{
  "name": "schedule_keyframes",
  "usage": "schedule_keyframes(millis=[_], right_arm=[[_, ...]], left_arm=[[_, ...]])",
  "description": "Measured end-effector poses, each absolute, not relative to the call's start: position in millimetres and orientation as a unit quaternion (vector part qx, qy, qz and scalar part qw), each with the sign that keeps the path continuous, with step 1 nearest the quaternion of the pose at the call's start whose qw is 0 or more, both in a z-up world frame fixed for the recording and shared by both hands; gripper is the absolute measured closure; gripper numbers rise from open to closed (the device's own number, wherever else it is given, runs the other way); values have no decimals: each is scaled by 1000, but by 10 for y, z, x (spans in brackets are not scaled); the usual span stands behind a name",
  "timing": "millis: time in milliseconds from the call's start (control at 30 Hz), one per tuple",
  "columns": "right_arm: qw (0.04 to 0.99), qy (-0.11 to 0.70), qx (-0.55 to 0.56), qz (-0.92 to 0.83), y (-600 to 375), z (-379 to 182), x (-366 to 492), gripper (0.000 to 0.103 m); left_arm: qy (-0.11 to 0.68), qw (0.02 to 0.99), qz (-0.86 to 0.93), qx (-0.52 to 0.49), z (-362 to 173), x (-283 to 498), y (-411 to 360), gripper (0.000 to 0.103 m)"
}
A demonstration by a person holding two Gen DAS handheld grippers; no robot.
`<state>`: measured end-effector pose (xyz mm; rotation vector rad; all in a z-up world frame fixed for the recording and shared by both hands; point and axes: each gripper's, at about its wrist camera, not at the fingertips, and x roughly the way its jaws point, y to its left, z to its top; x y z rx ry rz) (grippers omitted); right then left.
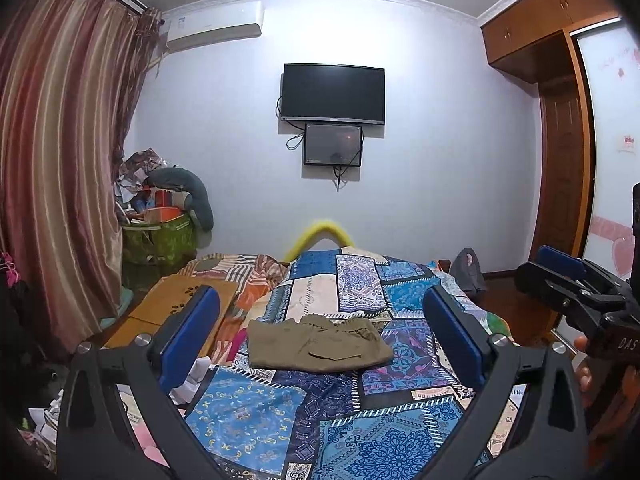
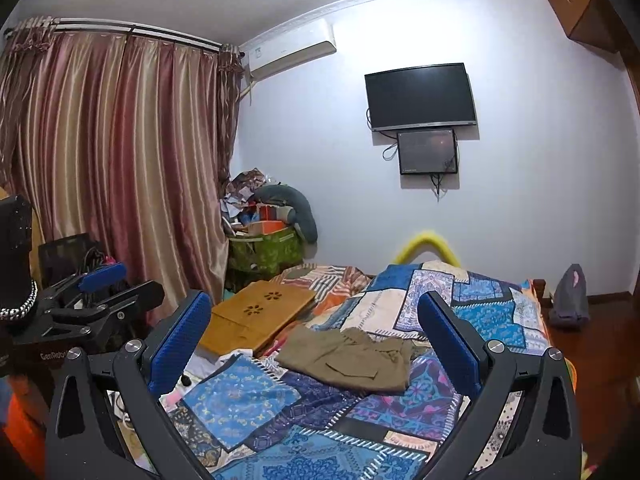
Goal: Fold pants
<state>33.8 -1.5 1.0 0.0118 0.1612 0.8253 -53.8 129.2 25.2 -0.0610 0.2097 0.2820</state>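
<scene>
We hold both grippers up above the near end of the bed (image 1: 404,292), and neither touches cloth. The left gripper (image 1: 320,336) has its blue-padded fingers (image 1: 200,320) spread wide with nothing between them; the right gripper (image 2: 316,340) is just as wide and just as empty. From the left wrist view we also see the right gripper from the side at the right edge, held in a hand (image 1: 584,364).

The khaki pants (image 1: 318,346) lie ahead of us on the blue patchwork bedspread (image 1: 256,412), well apart from both sets of fingers. They already form a compact, roughly rectangular bundle: a flap pocket (image 2: 352,368) faces up, and rumpled fabric, perhaps the waistband, bunches along the far edge. A wooden lap desk (image 2: 260,312) rests on the bed to the left of the pants, near but not touching them as far as we can tell.

We judge the folding largely done, with the grippers clear of the garment. Either the task is finished, or one tidying pass is left. If we fold once more, the next move calls for lowering both grippers to one end of the bundle, pinching all layers together at its two corners, and carrying that end across to the other without letting the lower layers slide. The bunched far edge would want flattening first.
</scene>
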Motion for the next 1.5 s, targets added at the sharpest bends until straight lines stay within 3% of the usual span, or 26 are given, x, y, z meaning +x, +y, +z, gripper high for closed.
schedule_keyframes(millis=[1500], right_arm=[[919, 85, 21, 385, -84, 11, 400, 0]], left_arm=[[128, 986, 101, -25, 160, -434, 1290, 0]])
